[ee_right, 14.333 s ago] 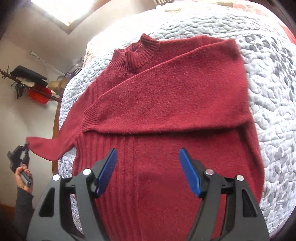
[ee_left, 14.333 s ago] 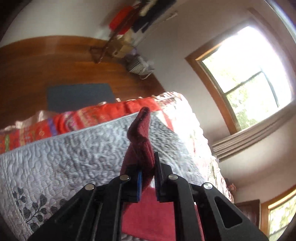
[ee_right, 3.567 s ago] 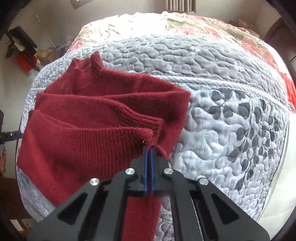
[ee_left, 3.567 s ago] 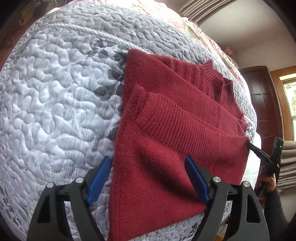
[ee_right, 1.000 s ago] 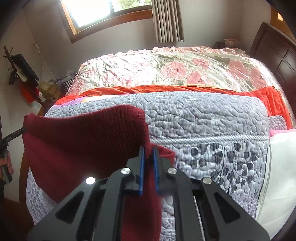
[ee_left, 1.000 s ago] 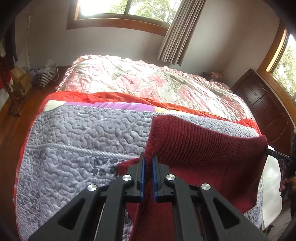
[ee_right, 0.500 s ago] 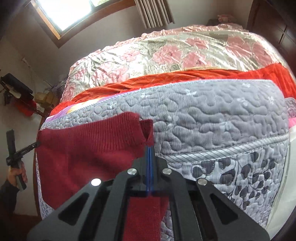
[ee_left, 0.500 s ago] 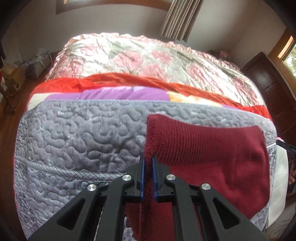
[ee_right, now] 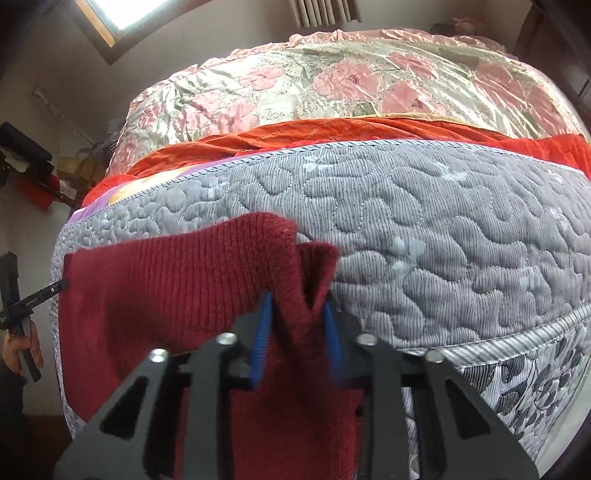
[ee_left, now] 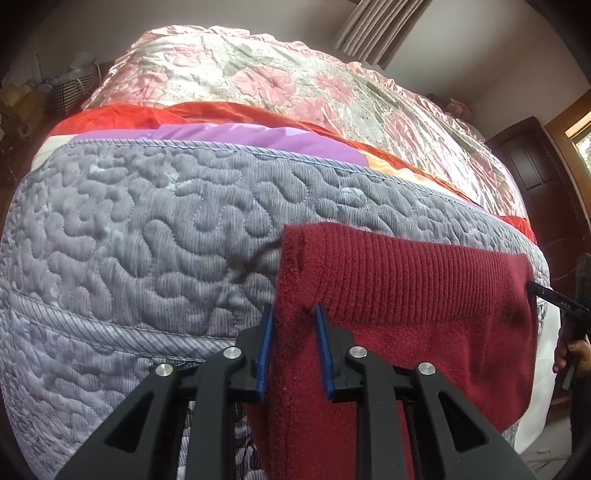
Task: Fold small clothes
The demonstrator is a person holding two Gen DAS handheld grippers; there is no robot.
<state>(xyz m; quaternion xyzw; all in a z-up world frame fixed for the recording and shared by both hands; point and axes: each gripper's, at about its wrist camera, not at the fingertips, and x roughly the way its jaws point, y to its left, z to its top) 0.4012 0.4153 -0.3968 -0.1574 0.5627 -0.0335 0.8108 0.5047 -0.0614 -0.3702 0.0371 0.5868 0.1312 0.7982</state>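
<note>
On the bed: a dark red sweater (ee_left: 402,295) lies folded on the grey quilt (ee_left: 147,236), near its front edge.
Sweater: the ribbed hem is turned over on top and stretches across between the two grippers; plainer knit shows below it and runs down toward the cameras.
Left gripper (ee_left: 293,347): jaws parted a little, blue pads on either side of the sweater's left corner; the cloth sits between them with slack, not pinched tight.
Right gripper (ee_right: 297,339): jaws also parted, a puckered fold of the sweater's right corner standing between the pads; this view is blurred, so whether the pads touch the cloth I cannot tell.
Cross views: the right gripper's tip shows at the sweater's far edge in the left view, with a hand (ee_left: 576,350) on its grip; the left gripper's tip and a hand (ee_right: 20,347) show likewise in the right view.
Quilt: grey, stitched in squiggles, with a leaf print (ee_right: 535,384) low on the right.
Behind it: an orange-red blanket (ee_right: 369,133), then a pink floral cover (ee_left: 280,81).
Room: curtain (ee_left: 376,26) and dark wooden door (ee_left: 535,173) at the back.
</note>
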